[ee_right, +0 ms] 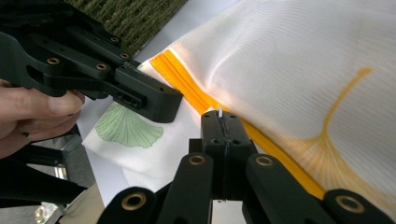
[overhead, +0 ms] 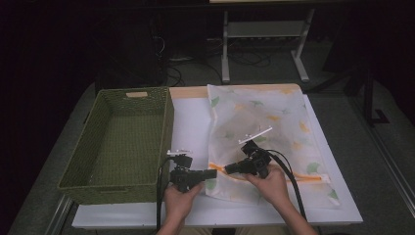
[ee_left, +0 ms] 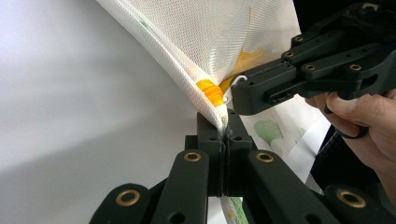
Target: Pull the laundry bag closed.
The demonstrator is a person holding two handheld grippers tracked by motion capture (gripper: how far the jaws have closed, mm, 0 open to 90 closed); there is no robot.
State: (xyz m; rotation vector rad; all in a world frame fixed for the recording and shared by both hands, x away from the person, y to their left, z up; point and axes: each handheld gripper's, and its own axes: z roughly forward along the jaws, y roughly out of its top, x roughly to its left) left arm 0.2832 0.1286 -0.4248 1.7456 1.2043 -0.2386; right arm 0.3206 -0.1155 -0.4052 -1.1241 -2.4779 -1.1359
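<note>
The left claw (ee_left: 223, 122) is clamped on the near-left corner of the white mesh laundry bag with leaf prints and orange zipper (overhead: 264, 127). Facing it, the right claw (ee_right: 225, 122) pinches the zipper's small pull. The bag lies on the white bench (overhead: 188, 127), right of a green woven basket (overhead: 122, 142).

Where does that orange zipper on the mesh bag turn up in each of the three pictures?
High view: orange zipper runs low across the mesh bag, right of centre.
Left gripper view: its orange end sits centre, just above the shut jaws.
Right gripper view: a diagonal stripe from upper left to lower right.
Shared landmark: the green leaf print.
</note>
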